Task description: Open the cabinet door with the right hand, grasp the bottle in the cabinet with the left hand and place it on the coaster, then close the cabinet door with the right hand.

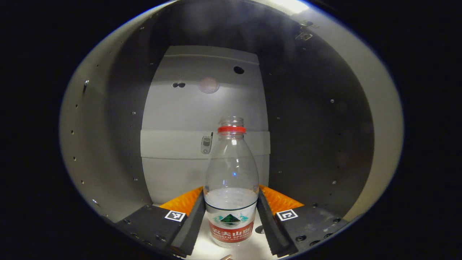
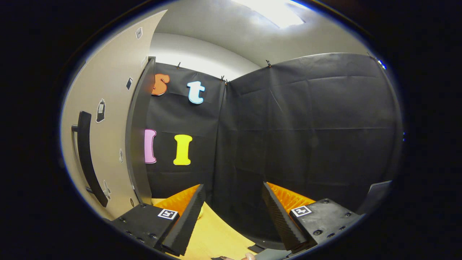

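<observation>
I have the left gripper inside the grey cabinet, and the clear plastic bottle with a red neck ring and red-and-white label stands upright on the cabinet floor directly between its two black foam-lined fingers. The pads sit right against the label on both sides, so I judge the jaws clenched on the bottle, though it is not yet lifted; it looks to rest on the shelf.

In the right gripper view, the beige cabinet door with its black bar handle is swung wide open, well apart from my right gripper, whose jaws are spread and grasp nothing. Below them I see the pale wooden tabletop.

So I reckon the door-opening step is done and the grasp is just made. What remains: draw the bottle out, set it on the coaster, then shut the door with the right hand.
</observation>
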